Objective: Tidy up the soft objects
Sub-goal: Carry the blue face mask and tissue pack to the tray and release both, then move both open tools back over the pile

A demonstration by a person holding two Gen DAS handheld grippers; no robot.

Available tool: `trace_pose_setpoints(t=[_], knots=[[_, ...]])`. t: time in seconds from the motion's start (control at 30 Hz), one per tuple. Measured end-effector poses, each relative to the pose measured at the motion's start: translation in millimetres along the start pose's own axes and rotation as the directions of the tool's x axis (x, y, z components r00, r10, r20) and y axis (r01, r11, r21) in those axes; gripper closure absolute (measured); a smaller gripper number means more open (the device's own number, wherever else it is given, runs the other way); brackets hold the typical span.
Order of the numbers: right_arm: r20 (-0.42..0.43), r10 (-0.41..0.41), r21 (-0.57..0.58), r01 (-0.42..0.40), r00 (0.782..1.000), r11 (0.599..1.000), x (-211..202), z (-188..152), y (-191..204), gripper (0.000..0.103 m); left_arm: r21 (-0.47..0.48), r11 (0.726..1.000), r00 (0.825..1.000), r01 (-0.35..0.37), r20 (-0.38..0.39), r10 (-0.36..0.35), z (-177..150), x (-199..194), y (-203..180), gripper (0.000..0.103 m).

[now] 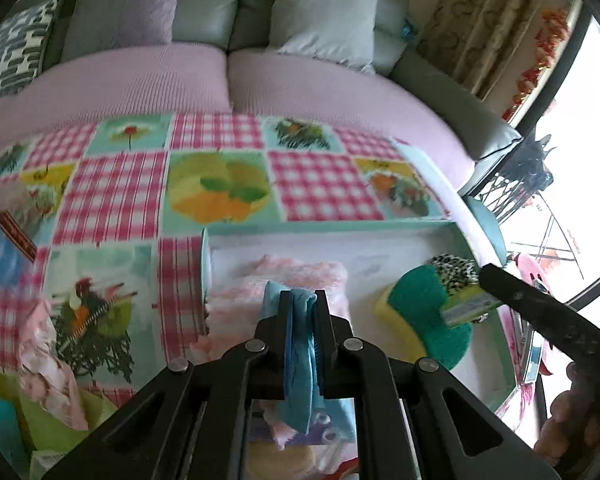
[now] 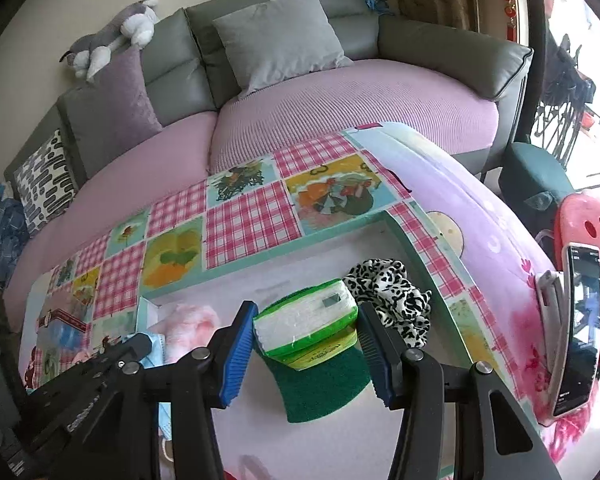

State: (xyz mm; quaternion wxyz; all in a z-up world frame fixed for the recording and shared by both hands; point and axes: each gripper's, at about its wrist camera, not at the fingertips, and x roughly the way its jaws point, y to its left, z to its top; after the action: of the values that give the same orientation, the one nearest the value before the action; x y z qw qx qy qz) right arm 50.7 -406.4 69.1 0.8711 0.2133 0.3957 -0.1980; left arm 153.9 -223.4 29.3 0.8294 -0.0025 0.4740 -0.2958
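Left gripper (image 1: 303, 300) clamped on blue cloth (image 1: 299, 360); right gripper (image 2: 306, 320) clamped on green-wrapped packet (image 2: 306, 320), label unreadable.

The left gripper (image 1: 302, 300) covers most of the blue cloth (image 1: 298, 360) and the front of the pink towel (image 1: 284, 280) inside the box (image 1: 332, 228). Left of the box, a red-edged packet (image 1: 8, 236) is blurred beyond telling. The box's near wall is cut off.
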Motion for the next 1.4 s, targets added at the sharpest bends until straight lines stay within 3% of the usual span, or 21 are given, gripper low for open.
trace_pose_setpoints(t=[0.2, 0.27, 0.33, 0.37, 0.5, 0.67, 0.73, 0.8, 1.07, 1.4], knots=[[-0.003, -0.015, -0.008, 0.015, 1.0, 1.0, -2.7, 0.3, 0.6, 0.047, 0.021, 0.999, 0.999, -0.032, -0.013, 0.032, -1.0, -3.3, -0.4, 0.092], [0.002, -0.02, -0.014, 0.02, 1.0, 1.0, -4.6, 1.0, 1.9, 0.04, 0.028, 0.999, 0.999, -0.043, -0.016, 0.044, 1.5, -8.8, -0.1, 0.081], [0.007, -0.021, -0.011, 0.021, 1.0, 1.0, -6.6, 1.6, 2.3, 0.029, 0.029, 0.998, 0.998, -0.054, -0.008, 0.055, 3.9, -15.4, 1.1, 0.052], [0.011, -0.022, -0.009, 0.022, 1.0, 1.0, -8.2, 2.0, 2.1, 0.023, 0.031, 0.997, 0.998, -0.064, 0.0, 0.064, 5.1, -20.6, 1.7, 0.048], [0.037, -0.043, -0.011, 0.043, 0.998, 0.999, -15.9, 4.0, 1.9, 0.016, 0.021, 0.993, 0.992, -0.118, 0.035, 0.117, 8.3, -38.8, 9.2, 0.036], [0.037, -0.049, -0.003, 0.049, 0.998, 0.999, -17.3, 5.2, 1.2, 0.015, 0.0, 0.97, 0.969, -0.243, 0.034, 0.243, 8.7, -45.8, 27.1, 0.026], [0.029, -0.058, -0.009, 0.058, 0.998, 0.998, -15.5, 4.8, 2.0, 0.01, -0.023, 0.957, 0.957, -0.288, 0.024, 0.289, 7.6, -45.3, 37.6, 0.015], [0.021, -0.068, -0.015, 0.069, 0.997, 0.998, -13.2, 4.1, 2.9, 0.0, -0.044, 0.946, 0.946, -0.321, 0.023, 0.322, 7.0, -45.9, 47.0, 0.015], [0.012, -0.075, -0.014, 0.075, 0.997, 0.997, -9.6, 2.1, 4.5, 0.0, -0.088, 0.923, 0.925, -0.374, 0.044, 0.379, 5.8, -53.3, 62.3, 0.009], [-0.008, -0.058, -0.068, 0.057, 0.998, 0.996, -7.5, -0.2, 27.7, 0.0, -0.099, 0.909, 0.912, -0.404, 0.04, 0.409, 6.4, -67.9, 80.9, 0.009]])
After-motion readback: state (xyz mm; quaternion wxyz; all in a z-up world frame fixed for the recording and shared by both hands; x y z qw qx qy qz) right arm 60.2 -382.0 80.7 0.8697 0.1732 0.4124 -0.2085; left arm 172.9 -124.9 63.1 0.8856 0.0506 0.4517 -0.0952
